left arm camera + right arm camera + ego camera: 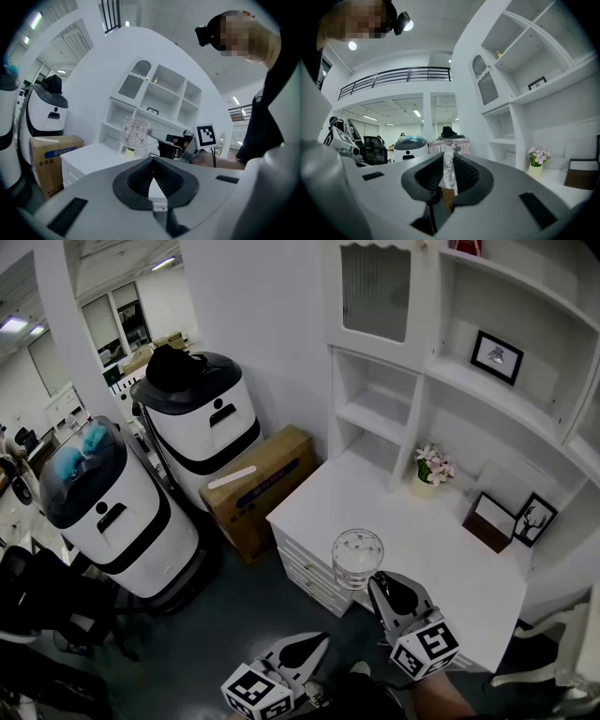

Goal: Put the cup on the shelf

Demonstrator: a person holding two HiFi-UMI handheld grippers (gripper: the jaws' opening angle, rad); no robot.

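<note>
Carrying is the step in hand. The right gripper (377,581) holds the cup (357,559) in the air over the near edge of the desk (441,563), well short of the shelf (380,414). The right gripper view shows its 2 jaws clamped on the cup's clear wall, which stands as a thin strip between them. In the head view the cup is mouth up and looks empty. It is held by the near side of its rim only.

The left gripper (317,643) hangs lower and to the left, off the desk. Its jaws are together with nothing between them, and it seems to play no part for now.

The next move looks like a reach forward and up toward the open bays under the cabinet door. Both bays appear bare, so either would serve. The cup would need to stay level and pass between the uprights without knocking the board above. Its base should sit flat on the board before the jaws part. The flowers (431,468) stand on the desk just right of those bays, so the path should keep left of them. With a hold on 1 side of smooth glass, the cup may pivot if moved fast, so a slow approach seems wise.
</note>
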